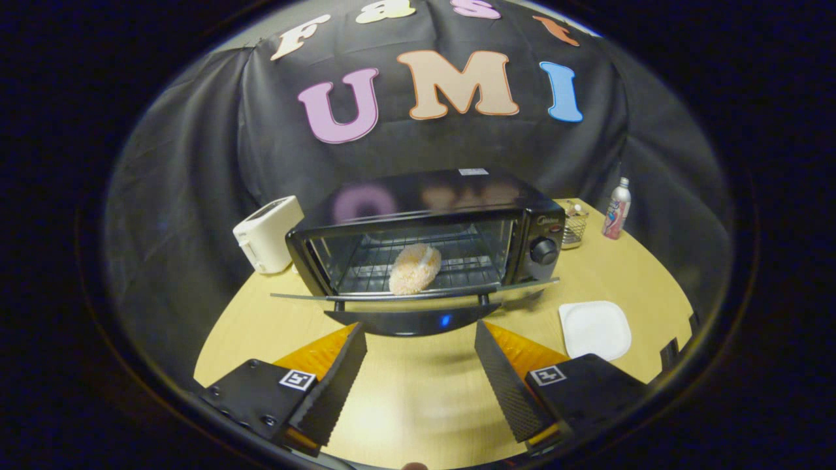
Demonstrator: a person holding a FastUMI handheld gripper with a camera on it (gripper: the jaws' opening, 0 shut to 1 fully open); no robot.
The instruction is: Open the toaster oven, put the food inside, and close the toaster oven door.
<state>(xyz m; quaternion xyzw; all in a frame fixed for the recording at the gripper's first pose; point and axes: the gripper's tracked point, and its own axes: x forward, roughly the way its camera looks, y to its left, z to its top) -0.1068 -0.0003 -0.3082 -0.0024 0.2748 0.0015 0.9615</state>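
1. Dim booth w/ soft overhead light; table [418, 398] is brightest, pale glare patch btwn the fingers [339, 378].
2. Glossy toaster oven [424, 235] top mirrors the wall; small blue glint on its open door [418, 320].
3. Strong fisheye bend, edges dark and smeared.
4. Gripper [420, 346] spread wide, sharp enough; faint shadow ahead.

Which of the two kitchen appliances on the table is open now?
The black toaster oven just beyond the open hand-held gripper: its door hangs down flat, food on the rack. The white toaster beside it has no door.
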